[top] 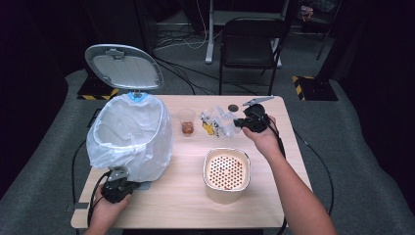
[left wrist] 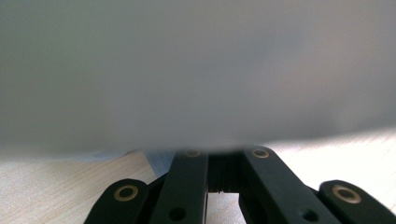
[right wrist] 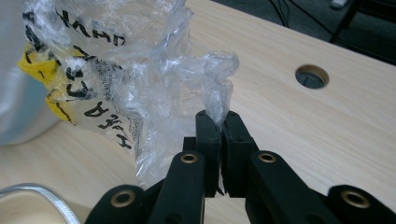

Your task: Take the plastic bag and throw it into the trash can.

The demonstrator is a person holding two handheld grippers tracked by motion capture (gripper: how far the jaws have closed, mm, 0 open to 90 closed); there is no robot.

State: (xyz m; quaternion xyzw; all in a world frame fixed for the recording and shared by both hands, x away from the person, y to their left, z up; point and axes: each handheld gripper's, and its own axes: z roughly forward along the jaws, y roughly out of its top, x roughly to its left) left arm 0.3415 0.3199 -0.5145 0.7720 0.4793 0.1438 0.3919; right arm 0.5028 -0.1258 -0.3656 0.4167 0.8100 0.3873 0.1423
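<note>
Two tools work here: right tool (right wrist: 219, 122) pinches a crumpled clear plastic wrapper (right wrist: 116, 70) (black lettering, yellow patch) above the counter (right wrist: 299, 126); left tool (top: 117, 188), closed, touches the bin liner (top: 129, 134).

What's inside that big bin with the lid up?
A white plastic liner lines the bin, folded over its rim. In the high view the visible inside looks like bare liner; the bottom is hidden by the near wall.

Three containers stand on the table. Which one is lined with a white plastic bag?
The tall bin at the left, with its lid up. The small clear cup and the perforated-top container have no bag.
</note>
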